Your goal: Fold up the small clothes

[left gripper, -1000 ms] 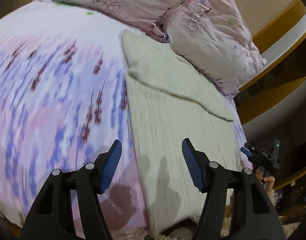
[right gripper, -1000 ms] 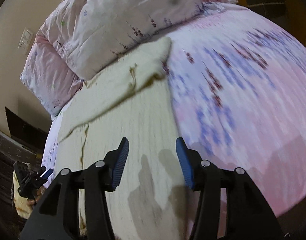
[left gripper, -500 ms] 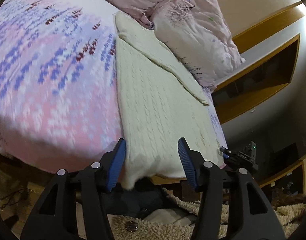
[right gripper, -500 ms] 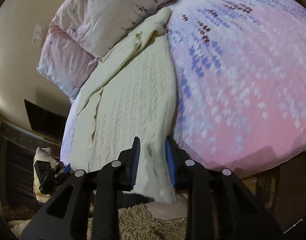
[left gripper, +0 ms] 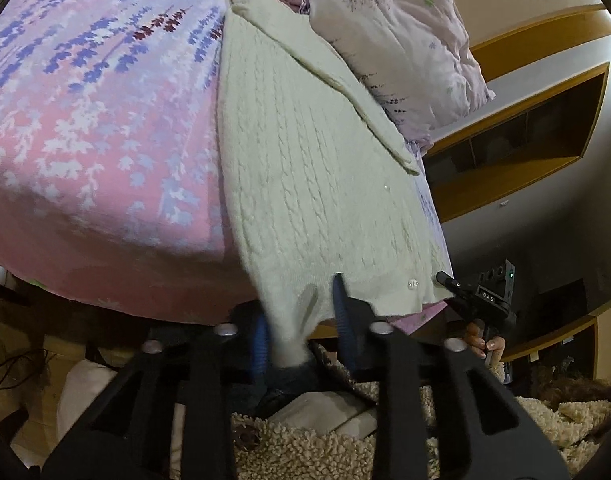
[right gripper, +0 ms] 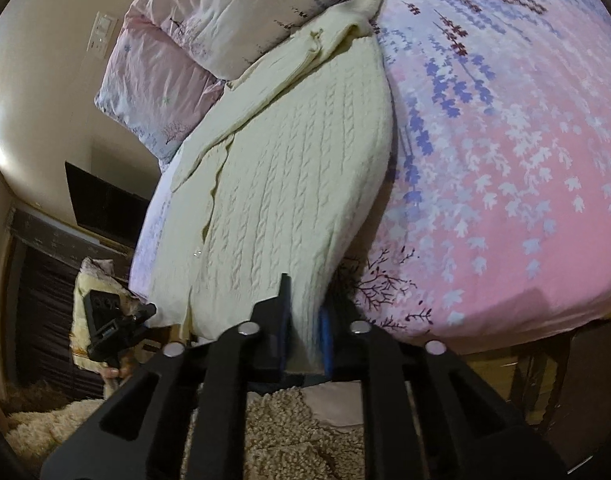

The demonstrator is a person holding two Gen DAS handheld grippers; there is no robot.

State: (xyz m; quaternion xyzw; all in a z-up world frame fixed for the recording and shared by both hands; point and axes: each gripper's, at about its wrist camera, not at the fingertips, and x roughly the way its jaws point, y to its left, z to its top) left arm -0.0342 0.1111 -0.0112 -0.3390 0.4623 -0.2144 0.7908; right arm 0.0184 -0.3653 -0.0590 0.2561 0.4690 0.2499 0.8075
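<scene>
A cream cable-knit cardigan [left gripper: 313,168] with small buttons lies flat along the bed, its hem hanging over the near edge. My left gripper [left gripper: 299,306] is closing, and its blue pads pinch the hem's left corner, which bunches between them. In the right wrist view the same cardigan [right gripper: 289,168] runs away from me. My right gripper [right gripper: 305,300] is closing too, with the hem's right corner squeezed between its pads. Each view shows the other gripper at the opposite corner: the right one [left gripper: 479,294] and the left one [right gripper: 113,326], both held by a hand.
The bed carries a pink and purple floral sheet [left gripper: 89,128] [right gripper: 505,152]. Pale pillows [left gripper: 401,40] [right gripper: 209,20] lie at the cardigan's far end. A shaggy beige rug [right gripper: 289,432] covers the floor below the bed edge. Wooden shelving [left gripper: 517,152] stands to the right.
Both grippers drew back and down to the bed's near edge. Their jaws went from wide open over the cardigan to pinched on its hem corners.
</scene>
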